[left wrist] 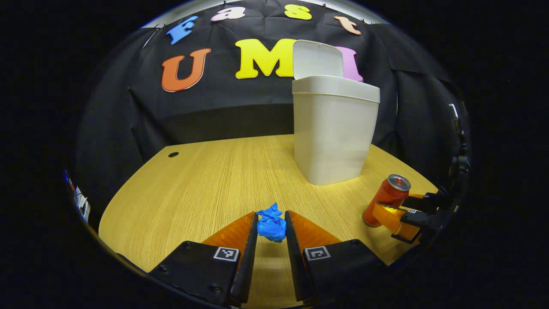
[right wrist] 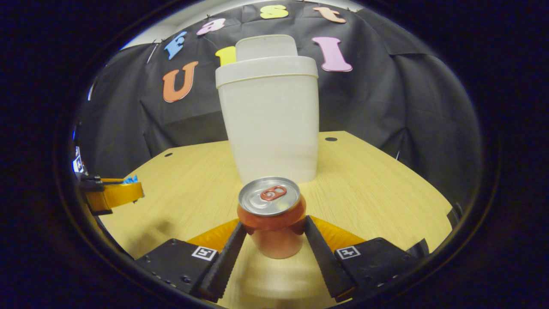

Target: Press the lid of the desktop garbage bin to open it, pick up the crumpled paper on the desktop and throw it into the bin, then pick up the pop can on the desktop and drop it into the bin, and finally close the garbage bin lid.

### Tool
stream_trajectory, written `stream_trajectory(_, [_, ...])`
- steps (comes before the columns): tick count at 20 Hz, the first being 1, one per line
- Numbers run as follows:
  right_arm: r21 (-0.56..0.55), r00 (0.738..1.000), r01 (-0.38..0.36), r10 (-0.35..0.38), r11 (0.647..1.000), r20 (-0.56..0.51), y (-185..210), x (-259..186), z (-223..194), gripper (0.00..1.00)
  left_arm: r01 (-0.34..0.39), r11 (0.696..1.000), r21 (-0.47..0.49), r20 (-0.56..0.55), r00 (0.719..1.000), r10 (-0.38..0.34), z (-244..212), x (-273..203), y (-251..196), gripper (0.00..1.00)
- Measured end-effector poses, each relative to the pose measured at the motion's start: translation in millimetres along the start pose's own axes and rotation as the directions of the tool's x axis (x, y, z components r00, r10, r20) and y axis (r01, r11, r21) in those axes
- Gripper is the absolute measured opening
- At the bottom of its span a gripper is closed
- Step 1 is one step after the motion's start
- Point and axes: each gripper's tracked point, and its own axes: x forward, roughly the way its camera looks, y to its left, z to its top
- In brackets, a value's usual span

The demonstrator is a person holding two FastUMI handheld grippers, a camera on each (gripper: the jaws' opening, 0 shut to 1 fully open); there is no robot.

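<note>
My left gripper (left wrist: 272, 227) pinches the blue paper (left wrist: 271, 223) at its fingertips; my right gripper (right wrist: 274, 229) clamps the can (right wrist: 271, 214), before the bin (right wrist: 270, 116), its lid (right wrist: 266, 46) up.

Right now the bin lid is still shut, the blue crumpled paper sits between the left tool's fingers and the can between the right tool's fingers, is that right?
Not quite: the bin lid is open, standing upright behind the rim, as the left gripper view shows. The rest holds: the crumpled paper sits between the left tool's fingers, the can between the right tool's.
</note>
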Motion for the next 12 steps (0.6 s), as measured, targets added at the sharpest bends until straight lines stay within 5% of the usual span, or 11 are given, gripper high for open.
stream_trajectory(12, [-0.024,0.979,-0.025,0.029,0.999,0.203,1.5,-54.0,95.4,0.82,-0.089,0.995,-0.036,0.202,0.975,0.094,43.6,-24.5,20.6,0.42])
